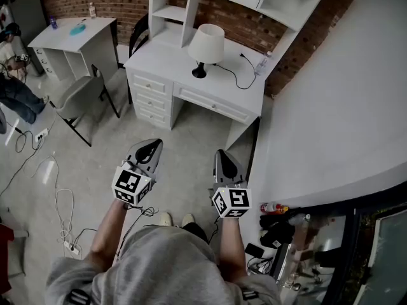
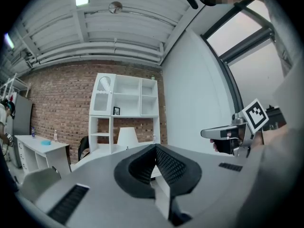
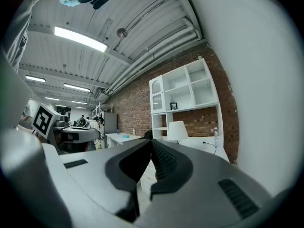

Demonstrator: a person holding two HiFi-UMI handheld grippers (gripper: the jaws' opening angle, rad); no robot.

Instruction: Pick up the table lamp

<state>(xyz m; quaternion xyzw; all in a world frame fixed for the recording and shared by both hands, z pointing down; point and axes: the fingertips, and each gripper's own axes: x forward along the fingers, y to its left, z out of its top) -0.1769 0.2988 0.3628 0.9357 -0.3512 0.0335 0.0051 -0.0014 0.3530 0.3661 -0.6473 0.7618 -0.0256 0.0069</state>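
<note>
Brick rm, 2 desks (image 1: 166,61) (image 1: 67,40), 1 table lamp (image 1: 206,43); left hand-held gripper (image 1: 152,144), right hand-held gripper (image 1: 220,153): both jaws together.

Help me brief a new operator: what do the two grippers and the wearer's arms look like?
Both the left gripper and right gripper are pale grey wedge-shaped shells with black ribbed fingers. Each carries a white cube with black square markers. The person wears a grey top, forearms uncovered.
</note>
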